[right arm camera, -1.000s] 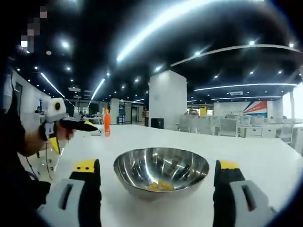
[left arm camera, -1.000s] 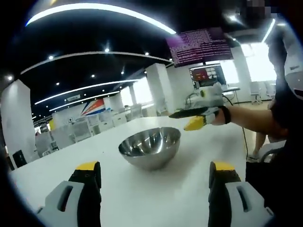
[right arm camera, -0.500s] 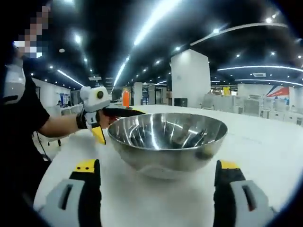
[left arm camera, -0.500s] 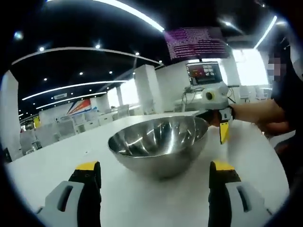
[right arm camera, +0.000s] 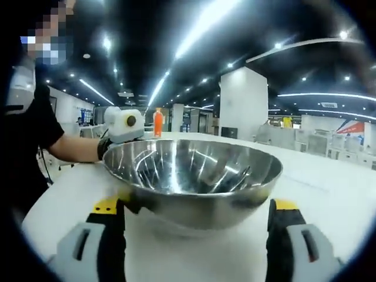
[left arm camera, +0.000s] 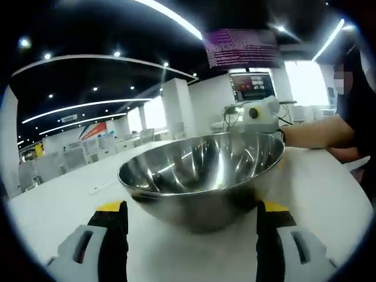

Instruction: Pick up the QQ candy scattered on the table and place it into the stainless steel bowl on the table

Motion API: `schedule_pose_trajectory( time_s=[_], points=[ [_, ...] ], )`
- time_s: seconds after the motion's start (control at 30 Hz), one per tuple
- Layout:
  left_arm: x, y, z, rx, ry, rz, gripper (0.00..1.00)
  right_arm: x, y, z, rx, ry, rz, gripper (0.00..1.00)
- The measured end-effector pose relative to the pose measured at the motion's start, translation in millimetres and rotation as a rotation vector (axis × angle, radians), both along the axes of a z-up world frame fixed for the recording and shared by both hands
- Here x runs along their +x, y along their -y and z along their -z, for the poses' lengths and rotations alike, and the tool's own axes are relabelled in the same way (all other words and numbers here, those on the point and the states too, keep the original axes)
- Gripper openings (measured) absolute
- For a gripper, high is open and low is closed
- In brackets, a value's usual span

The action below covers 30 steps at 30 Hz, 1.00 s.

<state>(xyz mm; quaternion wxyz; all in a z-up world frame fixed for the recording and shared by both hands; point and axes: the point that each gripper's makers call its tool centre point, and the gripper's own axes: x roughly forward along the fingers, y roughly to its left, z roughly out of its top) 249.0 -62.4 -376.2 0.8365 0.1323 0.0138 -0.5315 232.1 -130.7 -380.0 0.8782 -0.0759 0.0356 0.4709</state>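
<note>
A stainless steel bowl stands on the white table, very close in front of my left gripper, whose jaws stand wide apart and open just short of its near wall. In the right gripper view the same bowl looms just ahead of my right gripper, also open. The right gripper pokes up behind the bowl's far right rim in the left gripper view. The left gripper sits behind the bowl's left rim in the right gripper view. The bowl's near wall hides its bottom.
A person stands at the table's edge, a forearm reaching towards the bowl. An orange bottle stands far back on the table. A monitor and a hanging screen lie beyond. The white table stretches on around the bowl.
Both grippers have come in low and close to the bowl from opposite sides, so it now looms much larger in each view. Each gripper now sits at the bowl's rim.
</note>
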Motion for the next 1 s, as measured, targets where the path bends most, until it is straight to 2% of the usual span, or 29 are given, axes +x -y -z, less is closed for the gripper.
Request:
schedule_pose_trajectory(
  time_s=[0.03,0.07,0.2,0.3,0.43,0.5,0.6,0.7,0.83,1.0],
  points=[
    [-0.4,2,-1.7,0.006,0.018,-0.007,0.88,-3,-3,-1.5,-0.025,0.032,-0.026,0.95],
    [-0.5,2,0.1,0.024,0.023,-0.009,0.88,-1,-2,-0.1,-0.03,0.018,-0.001,0.94],
    [-3.1,0,-1.2,0.013,0.035,-0.012,0.88,1,1,-1.1,-0.033,0.022,0.004,0.93],
    [-10.0,-1,-8.9,0.011,0.039,-0.008,0.88,-3,3,-6.8,-0.029,0.014,0.002,0.93],
    [-13.5,-2,-37.0,-0.035,0.042,0.009,0.88,-6,4,-37.1,0.02,0.036,0.006,0.92],
    [-9.3,-1,-52.0,-0.05,0.04,0.015,0.87,-2,5,-55.6,0.035,0.044,0.009,0.92],
    [6.9,4,-78.0,-0.043,0.07,0.023,0.87,10,7,-74.8,0.028,0.049,0.018,0.92],
    [30.3,8,-89.4,-0.03,0.091,0.022,0.87,35,12,-86.5,0.009,0.065,0.025,0.92],
    [61.9,12,-78.6,-0.034,0.028,0.021,0.87,64,15,-80.7,0.018,0.035,0.03,0.92],
    [90.0,17,-48.6,-0.005,0.011,0.012,0.87,90,16,-51.6,-0.043,0.019,0.041,0.92]
  ],
)
